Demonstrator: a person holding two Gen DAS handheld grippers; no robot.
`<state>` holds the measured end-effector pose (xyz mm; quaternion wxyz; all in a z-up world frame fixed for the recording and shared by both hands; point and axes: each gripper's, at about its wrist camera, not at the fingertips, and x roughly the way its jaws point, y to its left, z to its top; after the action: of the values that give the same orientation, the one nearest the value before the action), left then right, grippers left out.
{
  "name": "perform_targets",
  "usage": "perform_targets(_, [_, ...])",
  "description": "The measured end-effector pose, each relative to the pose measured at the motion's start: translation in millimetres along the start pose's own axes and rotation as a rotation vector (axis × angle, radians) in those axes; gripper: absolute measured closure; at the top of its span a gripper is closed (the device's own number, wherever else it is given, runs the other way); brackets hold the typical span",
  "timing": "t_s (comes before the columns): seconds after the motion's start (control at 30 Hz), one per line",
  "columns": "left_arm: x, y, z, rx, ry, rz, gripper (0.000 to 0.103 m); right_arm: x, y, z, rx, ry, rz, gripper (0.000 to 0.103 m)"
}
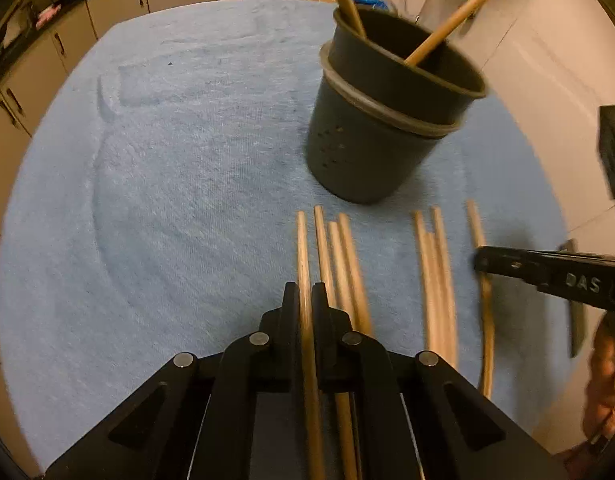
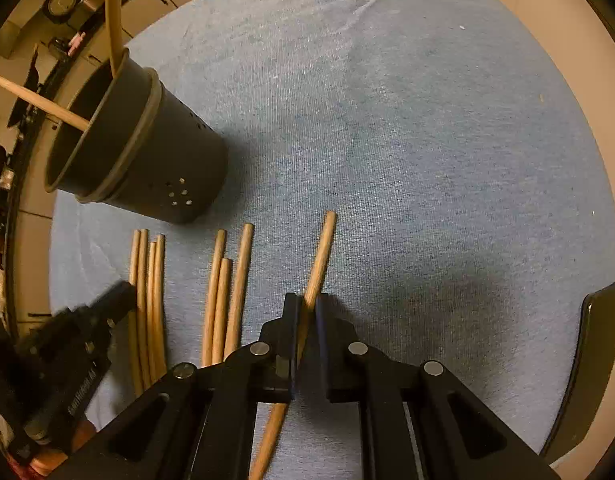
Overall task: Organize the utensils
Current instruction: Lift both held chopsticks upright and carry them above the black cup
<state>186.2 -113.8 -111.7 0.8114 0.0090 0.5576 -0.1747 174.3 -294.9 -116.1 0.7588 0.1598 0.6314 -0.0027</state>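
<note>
— What has the left gripper [image 1: 305, 300] got?

— Its jaws are pinched tight on a single wooden chopstick [image 1: 303, 264], the leftmost of a bunch of four lying low in the middle of the left wrist picture. The stick runs straight up between the fingers and on toward the pot.

— And the right gripper [image 2: 306, 312]?

— Same story: clamped narrow on one chopstick [image 2: 319, 260], which leans a little to the right, its tip poking out above the fingers at the centre of the right wrist picture. It lies apart from the others.

— Where are the others?

— On the blue cloth [image 2: 407, 140], in two bunches to the left of that held stick: a group of three [image 2: 227, 292] near it, then four [image 2: 147, 300] further left.

— And the pot?

— The dark grey holder [image 1: 371, 132] stands on the cloth just beyond the sticks' tips, upper right in the left wrist view. Two chopsticks [image 1: 459, 16] already lean out of its top.
</note>
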Motion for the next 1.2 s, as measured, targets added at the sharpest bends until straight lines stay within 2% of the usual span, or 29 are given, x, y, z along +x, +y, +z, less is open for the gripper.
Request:
perform_targets(0.23, [-42.4, 2.8, -11.7, -0.043, -0.131, -0.045, 0.097, -37.8, 13.3, -6.4, -0.051, -0.132, 0.065, 0.096])
perform_targets(0.57, [-105.1, 9.4, -12.8, -0.040, -0.267, -0.018, 0.097, -96.9, 36.8, -39.0, -0.122, -0.305, 0.102, 0.096])
perform_targets(0.9, [-152.7, 8.7, -23.2, -0.018, -0.345, -0.002, 0.097, -112.8, 67.1, -43.0, -0.150, -0.397, 0.108, 0.096])
perform_targets(1.2, [-174.2, 11.0, -35.4, -0.020, -0.391, 0.006, 0.097, -122.1, 74.3, -50.1, -0.171, -0.423, 0.120, 0.096])
